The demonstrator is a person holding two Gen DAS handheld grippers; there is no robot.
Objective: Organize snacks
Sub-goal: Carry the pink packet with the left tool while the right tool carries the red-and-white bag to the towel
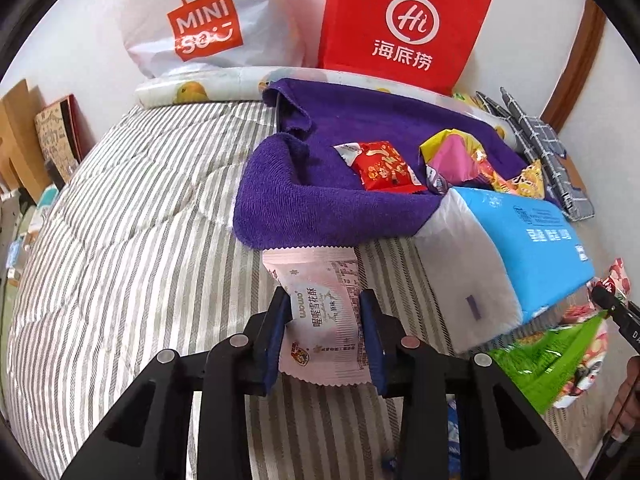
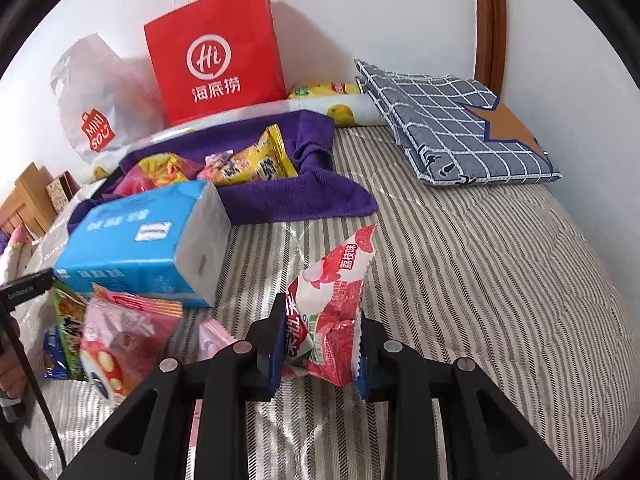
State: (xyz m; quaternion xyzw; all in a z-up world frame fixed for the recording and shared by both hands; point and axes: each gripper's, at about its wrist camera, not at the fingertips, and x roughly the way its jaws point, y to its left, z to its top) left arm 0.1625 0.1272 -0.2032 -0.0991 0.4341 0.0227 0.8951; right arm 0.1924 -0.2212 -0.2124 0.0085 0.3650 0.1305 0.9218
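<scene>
My left gripper [image 1: 325, 320] is shut on a pale pink snack packet [image 1: 316, 280], its blue pads pressing both sides just above the striped bedding [image 1: 140, 220]. In the right wrist view, my right gripper [image 2: 320, 340] is shut on a red-and-white lychee snack packet [image 2: 340, 272] that stands up between the pads. Ahead lies a purple towel [image 1: 320, 208] with a red packet [image 1: 380, 166] and a yellow-and-pink packet [image 1: 452, 156] on it. More snacks are piled near me, among them a green packet [image 1: 552, 360] and a pink one [image 2: 116, 336].
A blue tissue pack [image 1: 532, 240] lies between the towel and the snack pile. A red paper bag [image 1: 404, 24] and a white plastic bag [image 1: 200, 20] stand against the wall. A folded checked cloth [image 2: 452, 120] rests at the back right.
</scene>
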